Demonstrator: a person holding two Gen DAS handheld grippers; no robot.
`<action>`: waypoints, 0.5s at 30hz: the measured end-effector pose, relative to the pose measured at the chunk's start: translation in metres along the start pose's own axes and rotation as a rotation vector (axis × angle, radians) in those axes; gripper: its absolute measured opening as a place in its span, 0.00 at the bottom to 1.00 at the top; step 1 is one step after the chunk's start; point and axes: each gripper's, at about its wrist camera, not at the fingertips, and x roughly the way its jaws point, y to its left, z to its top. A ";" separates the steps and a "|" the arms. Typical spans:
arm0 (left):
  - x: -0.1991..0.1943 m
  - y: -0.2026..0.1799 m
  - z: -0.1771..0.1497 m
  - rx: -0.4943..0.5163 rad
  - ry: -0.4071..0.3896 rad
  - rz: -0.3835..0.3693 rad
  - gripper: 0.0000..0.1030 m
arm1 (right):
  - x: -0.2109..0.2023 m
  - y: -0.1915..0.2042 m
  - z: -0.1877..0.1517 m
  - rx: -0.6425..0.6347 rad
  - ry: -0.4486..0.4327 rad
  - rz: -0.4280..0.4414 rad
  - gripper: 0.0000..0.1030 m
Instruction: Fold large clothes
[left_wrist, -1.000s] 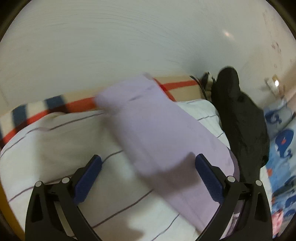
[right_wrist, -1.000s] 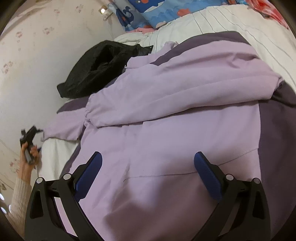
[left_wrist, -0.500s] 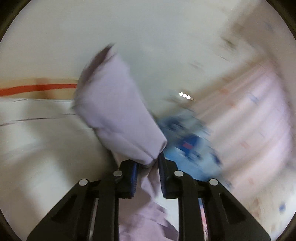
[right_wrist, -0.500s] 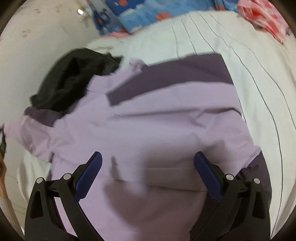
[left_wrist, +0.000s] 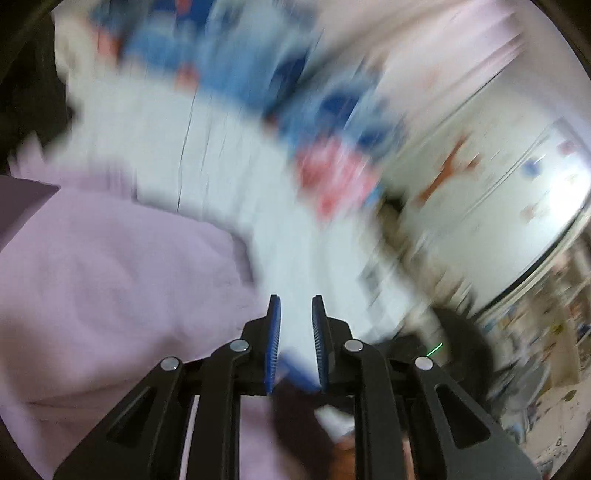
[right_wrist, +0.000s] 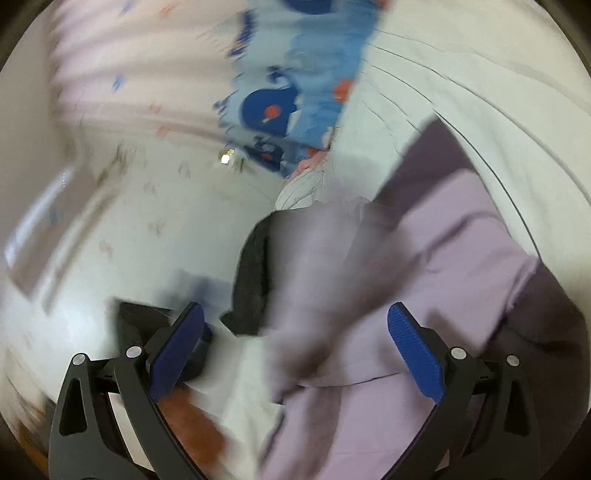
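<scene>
A lilac jacket (left_wrist: 110, 288) with dark purple panels lies on the white striped bedsheet (left_wrist: 221, 155); it also shows in the right wrist view (right_wrist: 424, 295). My left gripper (left_wrist: 295, 314) is nearly closed with a narrow gap, nothing visible between the pads, just right of the jacket's edge. My right gripper (right_wrist: 295, 321) is wide open above the jacket, with a blurred lilac sleeve (right_wrist: 317, 317) passing between its fingers. Both views are motion-blurred.
A black garment (right_wrist: 251, 273) lies beside the jacket near the wall. A blue whale-print pillow (right_wrist: 288, 96) and a pink-red item (left_wrist: 332, 177) lie at the bed's head. A wall and shelves (left_wrist: 535, 295) stand to the right.
My left gripper closed on the lilac sleeve, swung it over to the right across the jacket, and now shows a small empty gap. My right gripper stayed open and tilted up toward the wall.
</scene>
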 end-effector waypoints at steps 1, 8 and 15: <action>0.025 0.009 -0.013 -0.027 0.081 0.023 0.17 | -0.001 -0.008 0.003 0.025 -0.002 -0.017 0.93; -0.008 0.011 -0.042 0.064 0.132 0.134 0.33 | 0.013 -0.015 0.019 0.037 0.009 -0.070 0.93; -0.179 0.070 -0.014 0.018 -0.184 0.352 0.76 | 0.046 0.011 0.025 -0.173 0.011 -0.279 0.93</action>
